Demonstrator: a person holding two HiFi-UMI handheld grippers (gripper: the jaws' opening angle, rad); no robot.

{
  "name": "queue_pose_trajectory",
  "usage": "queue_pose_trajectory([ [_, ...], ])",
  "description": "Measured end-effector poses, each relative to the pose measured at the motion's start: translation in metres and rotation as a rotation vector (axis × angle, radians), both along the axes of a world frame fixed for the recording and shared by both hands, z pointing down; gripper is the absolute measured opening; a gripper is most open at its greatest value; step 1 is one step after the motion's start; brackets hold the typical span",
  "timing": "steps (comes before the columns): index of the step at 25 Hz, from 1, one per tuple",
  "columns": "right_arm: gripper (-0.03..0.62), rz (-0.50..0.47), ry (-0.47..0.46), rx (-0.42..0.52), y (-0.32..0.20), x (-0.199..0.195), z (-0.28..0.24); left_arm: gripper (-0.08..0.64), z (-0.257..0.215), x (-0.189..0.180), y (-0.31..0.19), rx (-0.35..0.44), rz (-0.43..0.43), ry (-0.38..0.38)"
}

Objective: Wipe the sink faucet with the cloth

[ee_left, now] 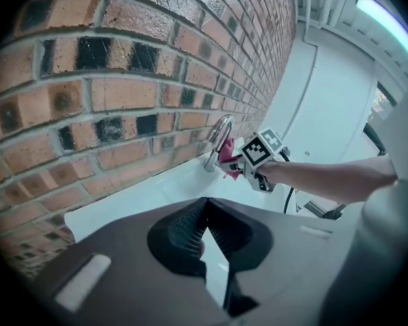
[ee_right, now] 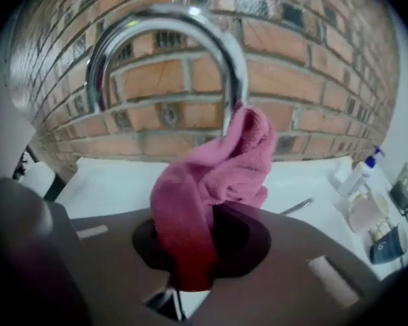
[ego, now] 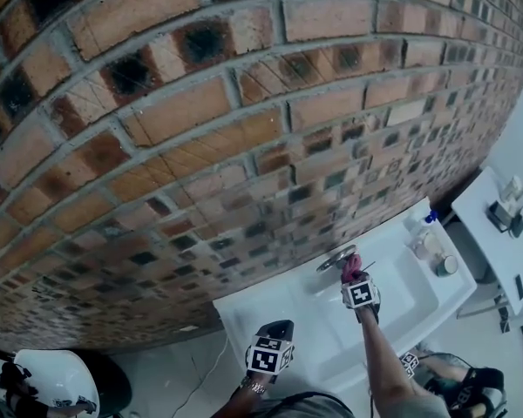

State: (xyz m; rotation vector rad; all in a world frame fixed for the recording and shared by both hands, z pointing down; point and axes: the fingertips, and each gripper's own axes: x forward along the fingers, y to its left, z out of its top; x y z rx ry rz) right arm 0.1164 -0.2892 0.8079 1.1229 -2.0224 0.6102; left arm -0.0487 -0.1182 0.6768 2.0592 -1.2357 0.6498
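Now, right claw (ego: pixel 355 279) extended forward, clamping cloth (ee_right: pixel 211 175) at faucet (ee_right: pixel 164 19), left claw (ee_left: pixel 204 231) closed, empty.

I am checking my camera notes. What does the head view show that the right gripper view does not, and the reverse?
Only the head view shows the left claw, near the sink's front edge, and the person's right arm. Only the right gripper view shows how the right claw is shut on the pink cloth. Both show the faucet, the brick wall and the blue-topped bottle.
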Motion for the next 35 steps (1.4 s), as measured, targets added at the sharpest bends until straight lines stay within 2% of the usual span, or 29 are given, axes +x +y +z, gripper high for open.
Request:
queue_pose_trajectory([
  [1,0.063,-0.024,0.004,-0.059,0.014,0.000,0.012,0.020,0.001,0.001,0.000,-0.003,0.002,0.000],
  [2,0.063,-0.002,0.001,-0.096,0.026,0.006,0.021,0.020,0.001,0.001,0.001,-0.004,0.002,0.001],
  [3,0.063,0.071,-0.018,-0.105,0.033,0.020,0.023,0.020,0.001,0.001,0.001,-0.005,0.002,0.002],
  [5,0.063,0.307,-0.124,-0.054,0.034,0.060,0.012,0.020,0.000,0.001,0.001,-0.002,0.002,0.004],
  [7,0.064,0.503,-0.227,0.059,0.019,0.099,-0.004,0.020,0.001,-0.001,-0.001,-0.004,-0.001,0.001],
  [8,0.063,0.561,-0.259,0.111,0.010,0.113,-0.011,0.020,0.003,-0.003,-0.001,-0.008,-0.004,0.000],
  [10,0.064,0.605,-0.303,0.155,-0.005,0.123,-0.020,0.020,0.005,-0.003,0.000,-0.015,-0.005,0.000],
  [14,0.063,0.615,-0.339,0.078,-0.010,0.108,-0.002,0.020,0.002,0.005,-0.001,-0.004,0.016,-0.001],
  [17,0.063,0.613,-0.423,0.029,-0.002,0.084,0.001,0.020,0.000,0.008,-0.001,-0.002,0.026,-0.005],
  [19,0.063,0.531,-0.427,-0.002,0.004,0.063,0.003,0.020,0.002,0.008,-0.002,-0.005,0.027,-0.007],
  [21,0.064,0.395,-0.401,-0.037,0.013,0.042,0.003,0.020,0.004,0.009,-0.002,-0.008,0.029,-0.007],
  [23,0.064,0.289,-0.399,-0.018,0.017,0.033,-0.009,0.020,0.005,0.011,0.000,-0.011,0.038,-0.005],
  [24,0.064,0.271,-0.416,0.020,0.014,0.035,-0.022,0.020,0.005,0.013,0.000,-0.011,0.042,-0.004],
  [26,0.064,0.309,-0.446,0.111,-0.004,0.046,-0.050,0.020,0.004,0.014,0.000,-0.008,0.045,-0.004],
  [27,0.064,0.347,-0.437,0.131,-0.016,0.054,-0.058,0.020,0.004,0.013,0.000,-0.008,0.042,-0.006],
  [29,0.064,0.392,-0.382,0.075,-0.030,0.060,-0.051,0.020,0.005,0.010,0.000,-0.010,0.033,-0.009],
  [31,0.064,0.366,-0.322,-0.012,-0.031,0.049,-0.029,0.020,0.004,0.008,0.001,-0.010,0.028,-0.010],
  [35,0.063,0.262,-0.225,0.017,-0.024,0.023,-0.016,0.020,0.002,0.005,0.001,-0.003,0.014,-0.008],
])
